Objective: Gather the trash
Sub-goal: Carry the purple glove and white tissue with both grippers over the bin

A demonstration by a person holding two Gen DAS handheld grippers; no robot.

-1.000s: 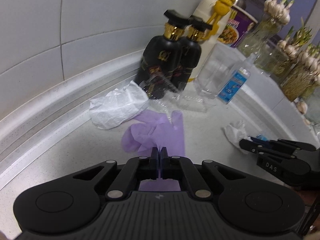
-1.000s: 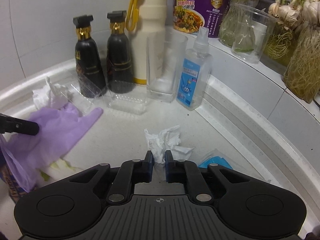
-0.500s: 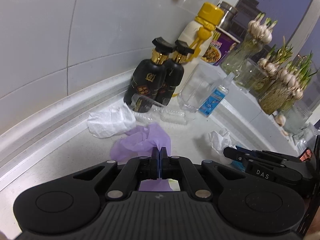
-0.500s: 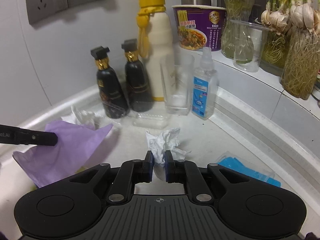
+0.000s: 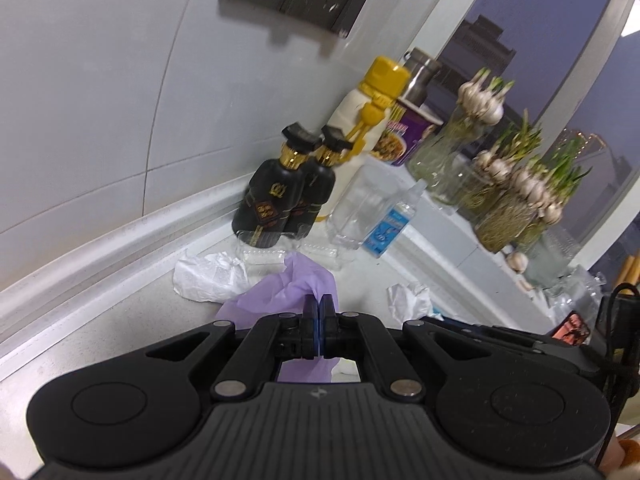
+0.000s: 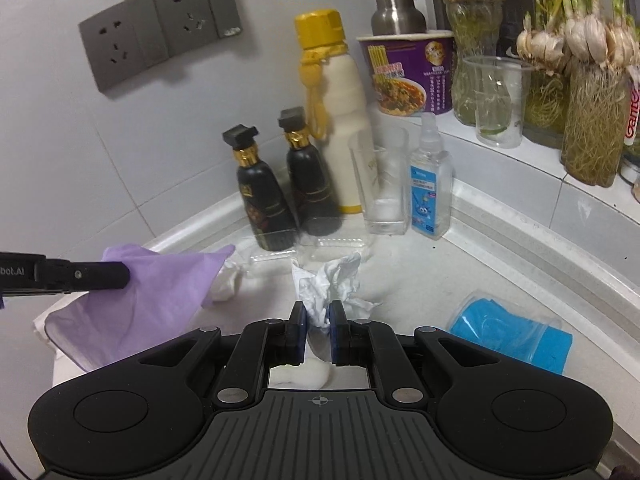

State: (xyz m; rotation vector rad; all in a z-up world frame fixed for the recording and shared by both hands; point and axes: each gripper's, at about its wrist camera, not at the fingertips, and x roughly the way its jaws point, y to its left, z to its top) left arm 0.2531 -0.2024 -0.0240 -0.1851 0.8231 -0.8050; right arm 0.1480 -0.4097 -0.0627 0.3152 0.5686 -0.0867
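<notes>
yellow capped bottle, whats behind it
To the right of the yellow capped bottle, behind it, a steel flask stands above a purple noodle cup. The flask's lower part is hidden.

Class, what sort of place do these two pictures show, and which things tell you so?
Probably a home kitchen counter corner: sauce bottles and an instant noodle cup against a tiled wall, with sprouting garlic in jars on the ledge.

Dim, bluish, blurred fisheye views
</notes>
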